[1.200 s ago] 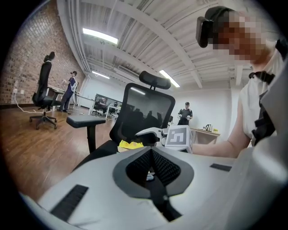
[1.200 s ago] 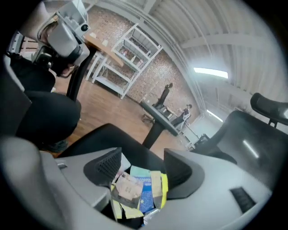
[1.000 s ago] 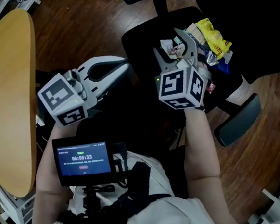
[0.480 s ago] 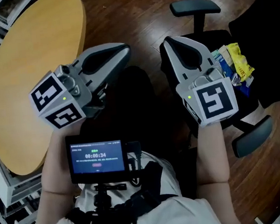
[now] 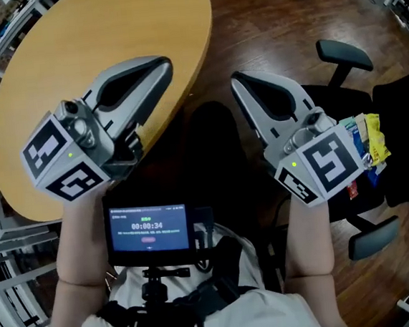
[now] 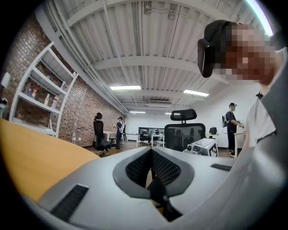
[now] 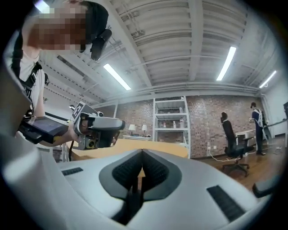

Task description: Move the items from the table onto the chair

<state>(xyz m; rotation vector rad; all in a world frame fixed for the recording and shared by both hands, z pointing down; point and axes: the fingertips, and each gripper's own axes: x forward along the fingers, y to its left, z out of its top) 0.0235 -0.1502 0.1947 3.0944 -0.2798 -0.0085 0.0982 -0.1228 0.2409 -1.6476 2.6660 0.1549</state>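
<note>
Right gripper (image 5: 235, 83) now clear of snacks (image 5: 368, 138)

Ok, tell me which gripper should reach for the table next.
Left, probably. The left gripper, shut and empty, hangs at the edge of the table, while the right gripper, also shut and empty, sits farther off, next to the chair with the snack packets.

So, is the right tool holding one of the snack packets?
No, the right tool is shut with nothing between its jaws; the packets lie on the chair.
</note>
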